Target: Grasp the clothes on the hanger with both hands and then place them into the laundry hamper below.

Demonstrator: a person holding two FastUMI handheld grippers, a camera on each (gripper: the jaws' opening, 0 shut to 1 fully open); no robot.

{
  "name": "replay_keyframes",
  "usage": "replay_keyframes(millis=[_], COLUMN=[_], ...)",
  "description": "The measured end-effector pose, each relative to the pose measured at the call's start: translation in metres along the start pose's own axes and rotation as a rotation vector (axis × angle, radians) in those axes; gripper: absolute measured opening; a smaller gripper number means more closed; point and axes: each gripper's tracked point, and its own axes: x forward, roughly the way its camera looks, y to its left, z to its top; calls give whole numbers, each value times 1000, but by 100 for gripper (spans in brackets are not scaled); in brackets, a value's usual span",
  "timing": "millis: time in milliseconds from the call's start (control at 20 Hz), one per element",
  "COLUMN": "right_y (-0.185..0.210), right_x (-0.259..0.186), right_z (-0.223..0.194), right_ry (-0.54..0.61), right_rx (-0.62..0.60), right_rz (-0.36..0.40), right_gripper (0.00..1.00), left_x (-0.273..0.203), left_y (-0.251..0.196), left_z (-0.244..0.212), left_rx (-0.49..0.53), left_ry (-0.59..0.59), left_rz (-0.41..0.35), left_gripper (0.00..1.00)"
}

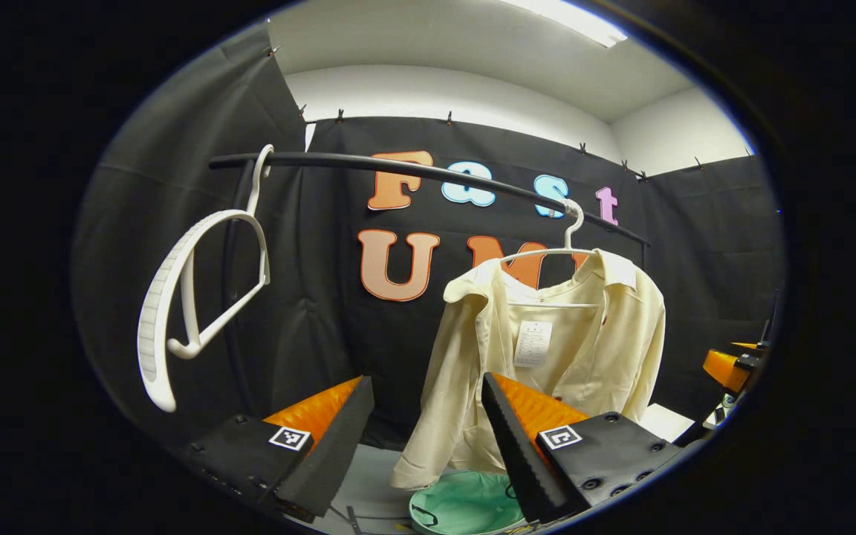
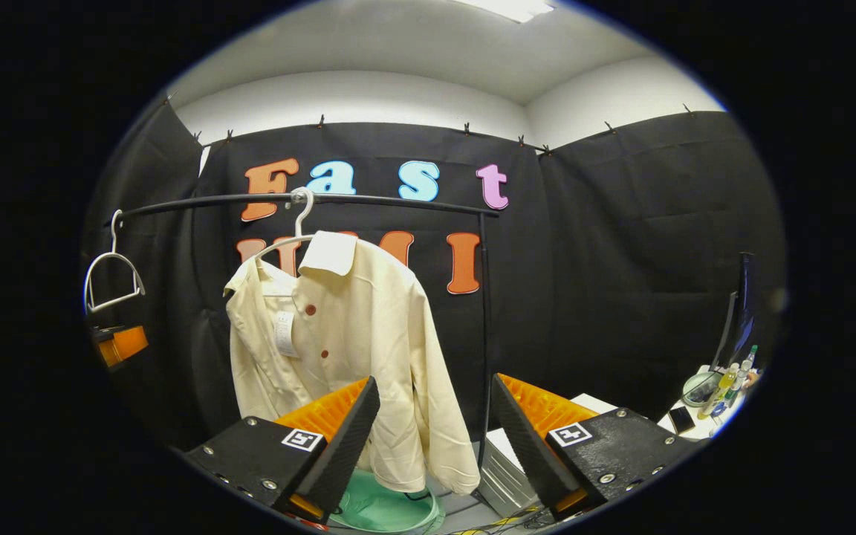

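Observation:
A cream shirt (image 1: 547, 364) (image 2: 354, 349) with red buttons hangs open on a white hanger (image 1: 568, 234) (image 2: 296, 223) from a black rail (image 1: 428, 172) (image 2: 309, 199). Below it stands a green laundry hamper (image 1: 465, 505) (image 2: 383, 509). My left gripper (image 1: 428, 438) is open, its fingers wide apart, still short of the shirt's lower left side. My right gripper (image 2: 435, 438) is open too, in front of the shirt's right hem, with nothing between its fingers. In the left gripper view the right gripper (image 1: 733, 368) shows at the far right edge; in the right gripper view the left gripper (image 2: 120, 343) shows at the far left.
An empty white hanger (image 1: 198, 297) (image 2: 110, 279) hangs at the rail's left end. The rail's upright post (image 2: 484, 327) stands right of the shirt. A white box (image 2: 506, 472) sits on the floor by the post. A desk with bottles (image 2: 725, 386) and a monitor (image 2: 740, 319) is at the right.

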Motion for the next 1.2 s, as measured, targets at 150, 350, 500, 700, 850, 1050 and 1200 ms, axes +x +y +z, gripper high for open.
replay_keyframes(millis=[150,350,500,700,850,1050,1200], right_y=[17,41,71,95,117,138,160], right_x=[8,24,36,59,77,97,116], right_z=[2,12,15,17,14,12,11], right_ry=[1,-20,-31,-50,-36,-35,-26], right_rx=[-10,-16,-18,-39,-12,-19,-19], right_rz=[36,67,119,142,179,202,238], right_gripper=[95,95,95,95,95,95,94], left_x=[-1,-2,-4,-7,-12,-19,-24], left_y=[2,7,12,19,26,33,37], left_z=[0,-1,-2,-2,-1,-6,-7], left_rx=[6,4,6,16,16,15,17], left_ry=[1,5,8,10,9,23,26], left_rz=[1,9,17,32,47,70,81], left_gripper=[96,96,96,96,96,96,93])
